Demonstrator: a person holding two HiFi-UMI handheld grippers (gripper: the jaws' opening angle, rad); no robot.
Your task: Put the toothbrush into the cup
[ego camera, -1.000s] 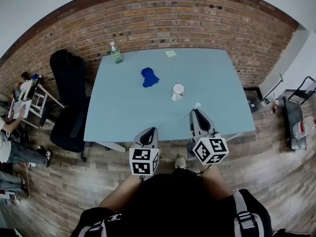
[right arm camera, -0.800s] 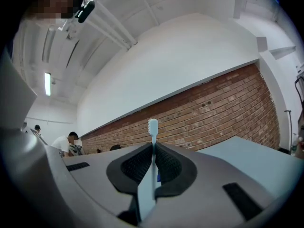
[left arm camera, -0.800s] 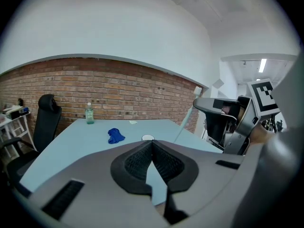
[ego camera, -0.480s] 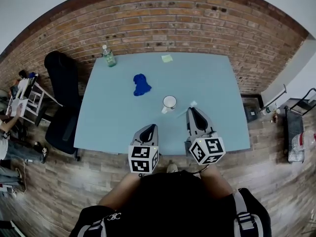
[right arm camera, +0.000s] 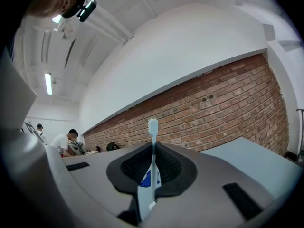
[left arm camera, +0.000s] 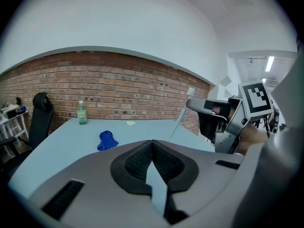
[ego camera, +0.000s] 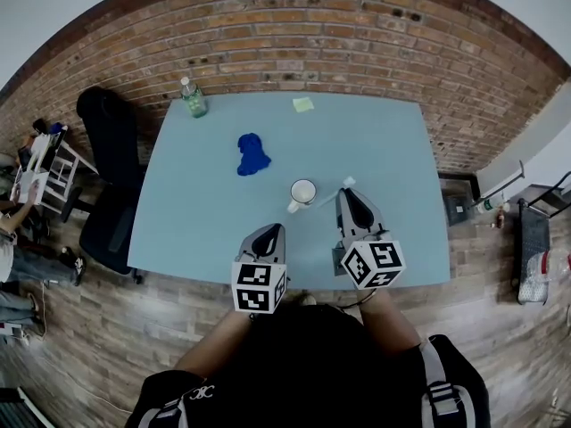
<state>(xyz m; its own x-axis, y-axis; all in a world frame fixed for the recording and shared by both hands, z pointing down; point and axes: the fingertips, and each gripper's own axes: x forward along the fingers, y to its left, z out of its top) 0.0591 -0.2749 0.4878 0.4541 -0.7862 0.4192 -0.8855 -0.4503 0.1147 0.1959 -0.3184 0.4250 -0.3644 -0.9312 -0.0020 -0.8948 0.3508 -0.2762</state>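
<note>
Where my head view looks down, the smooth pale-blue table (ego camera: 205, 203) carries a round white mug (ego camera: 302, 191), upright, with its handle on the near side. My right gripper (ego camera: 346, 194) hangs just right of the mug. The thin white toothbrush (ego camera: 334, 193) is pinched at its tip, beside the mug and not in it. My left gripper (ego camera: 275, 229) sits nearer me. A crumpled blue cloth (ego camera: 252, 154) and a clear bottle (ego camera: 193, 99) lie farther off.

In the left gripper view, my ribbed black pads (left arm camera: 164, 163) meet with nothing between them.

In the right gripper view, the jaws clamp the toothbrush by its handle. It is a slim white stalk with a blue patch low down and pale bristles uppermost.
</note>
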